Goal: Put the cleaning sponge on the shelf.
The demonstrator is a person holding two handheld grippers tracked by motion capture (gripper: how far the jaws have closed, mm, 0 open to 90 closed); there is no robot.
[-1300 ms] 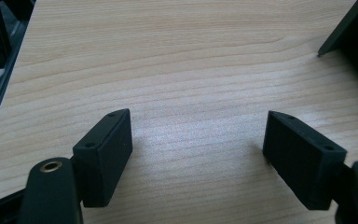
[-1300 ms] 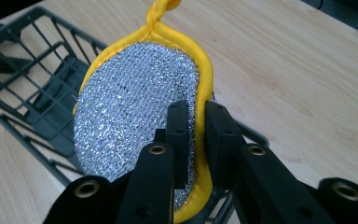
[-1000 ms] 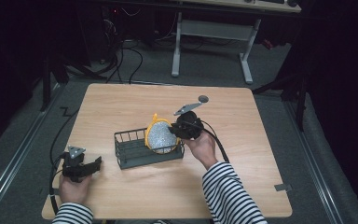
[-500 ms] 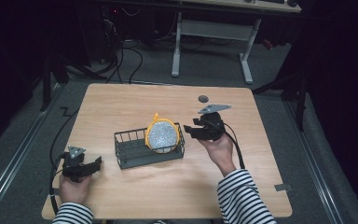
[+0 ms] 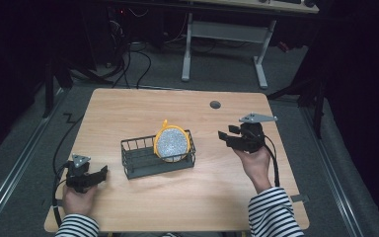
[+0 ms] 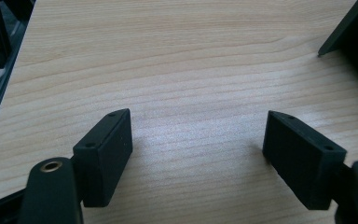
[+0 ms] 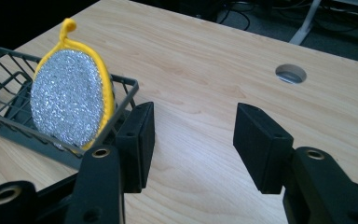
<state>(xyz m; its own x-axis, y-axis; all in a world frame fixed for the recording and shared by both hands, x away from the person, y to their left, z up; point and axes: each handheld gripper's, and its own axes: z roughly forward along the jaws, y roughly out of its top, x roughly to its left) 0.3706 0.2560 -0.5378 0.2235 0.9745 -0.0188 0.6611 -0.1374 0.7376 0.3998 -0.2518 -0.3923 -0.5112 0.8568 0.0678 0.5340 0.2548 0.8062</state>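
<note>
A round silver scouring pad with a yellow rim (image 5: 172,143) (image 7: 69,103) stands on edge in the right end of a dark wire basket (image 5: 138,160) (image 7: 9,100) at the middle of the table. My right gripper (image 5: 224,137) (image 7: 193,140) is held to the right of the basket, apart from it, open with nothing between its fingers. My left gripper (image 5: 101,173) (image 6: 198,149) rests low near the table's front left corner, open over bare wood, with a basket corner (image 6: 349,32) at the upper right of its view.
The wooden table (image 5: 128,108) has a round cable hole (image 5: 215,104) (image 7: 291,73) at the back right. Cables trail off the left edge. A white-framed desk stands on the floor beyond the table.
My right gripper has let go of the scouring pad and drawn away to the right of the basket, opening. The pad stays standing in the basket. The left gripper has not moved.
</note>
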